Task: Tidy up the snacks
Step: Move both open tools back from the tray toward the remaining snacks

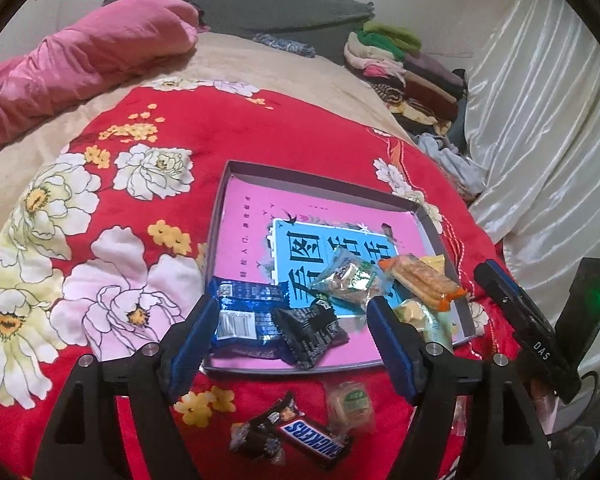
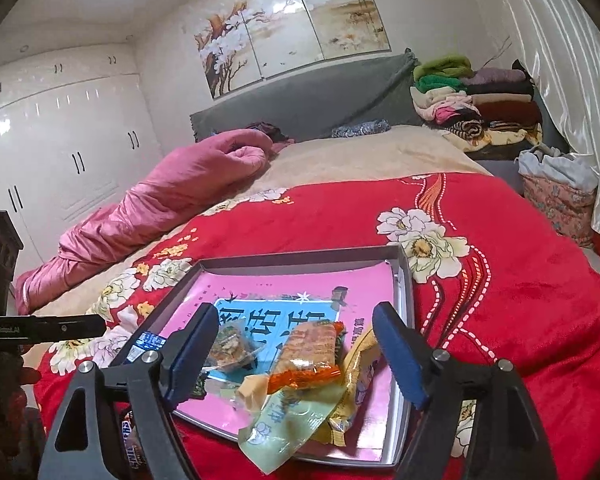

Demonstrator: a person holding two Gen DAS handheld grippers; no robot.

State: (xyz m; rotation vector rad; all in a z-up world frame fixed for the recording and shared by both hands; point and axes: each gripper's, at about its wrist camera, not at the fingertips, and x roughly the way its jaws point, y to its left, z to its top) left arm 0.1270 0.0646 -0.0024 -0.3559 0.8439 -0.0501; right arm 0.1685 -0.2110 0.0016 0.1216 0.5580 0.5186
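Pink-lined tray [image 1: 440, 224] on red blanket [image 1: 260, 132], snacks gathered inside.
Jaws of left gripper [image 1: 296, 336] and right gripper [image 2: 296, 356] spread, pinching nothing; Snickers bar [image 1: 314, 438] outside near edge, likely next.

Bed covered by a red plush blanket with white and yellow flowers [image 1: 260, 136]. Lying directly on it: a shallow grey cardboard tray with pink lining [image 1: 220, 216]; in front of the tray, a brown Snickers bar [image 1: 314, 438], a dark crinkled candy wrapper [image 1: 256, 436] and a pale green-labelled sweet [image 1: 350, 402]
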